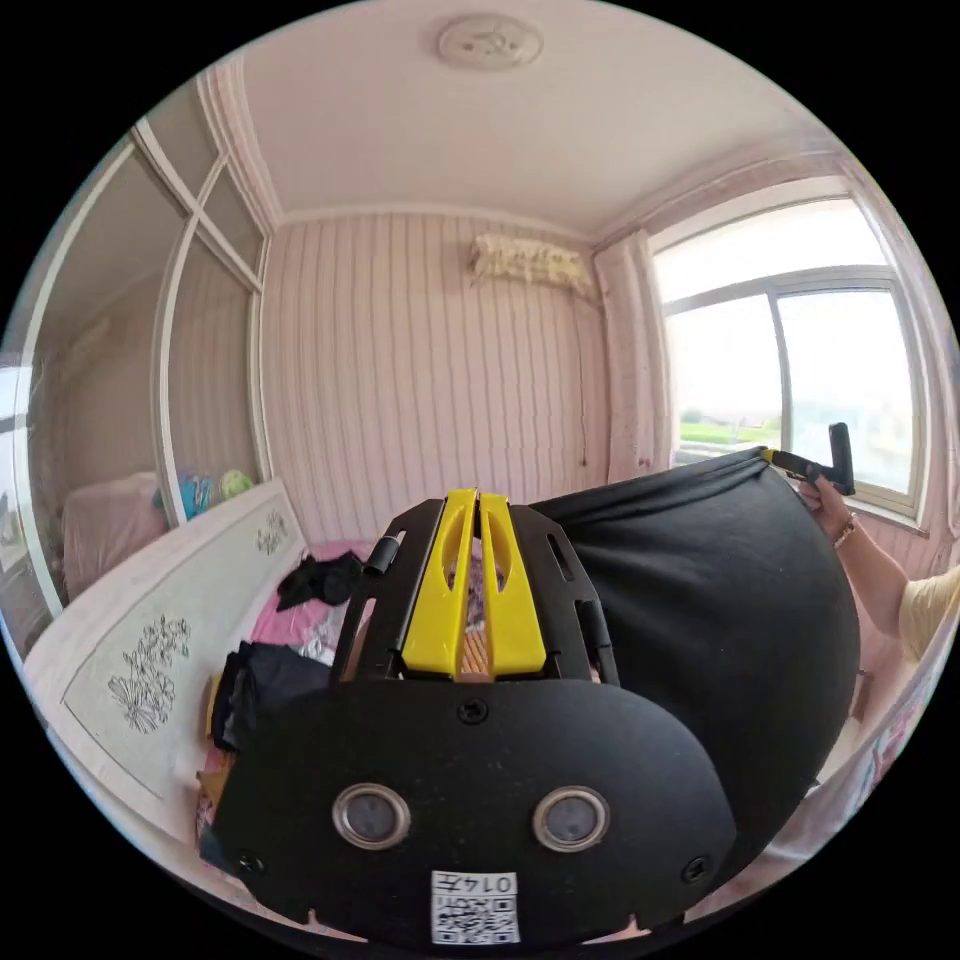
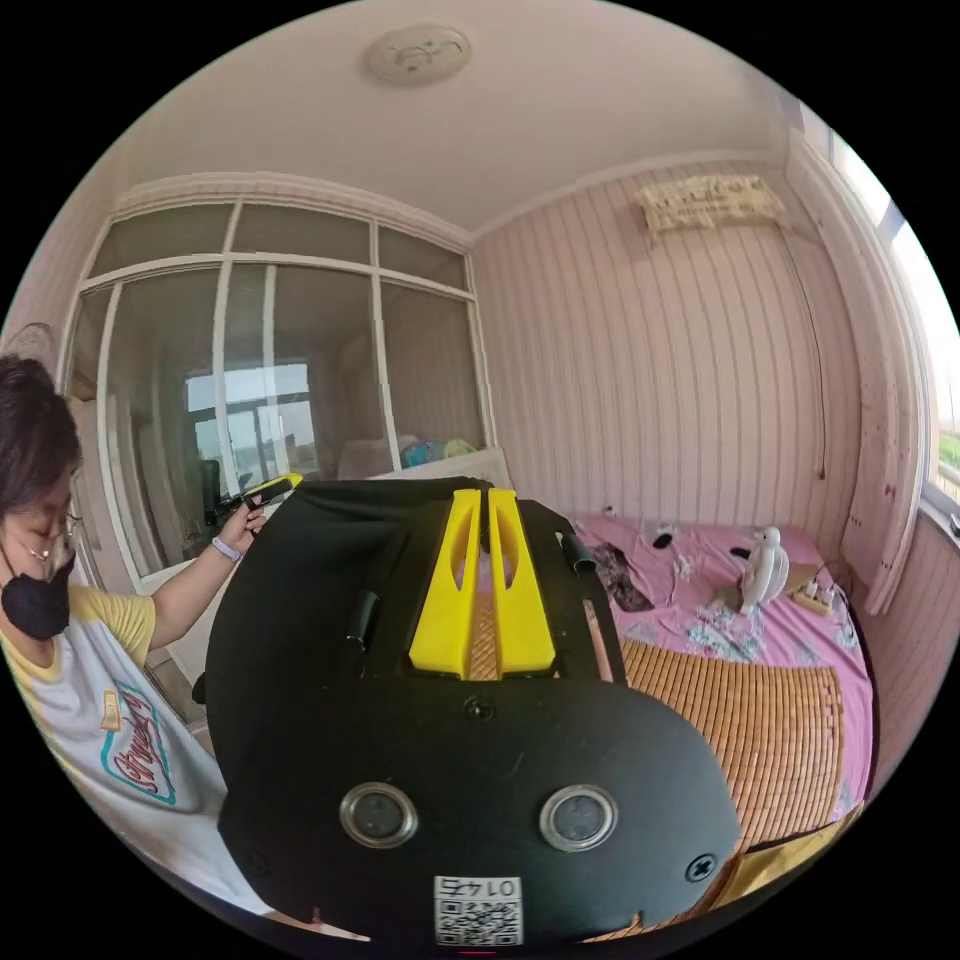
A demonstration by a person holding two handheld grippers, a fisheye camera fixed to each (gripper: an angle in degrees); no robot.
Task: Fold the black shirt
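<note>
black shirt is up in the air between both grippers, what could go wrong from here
1. The black shirt hangs stretched between the left gripper and the right gripper, each pinching only a thin bit of its top edge. If one grip slips, that side would likely drop.
2. Other clothes lie on the pink bed below. Laid down carelessly, the shirt may land on them and wrinkle.
</note>
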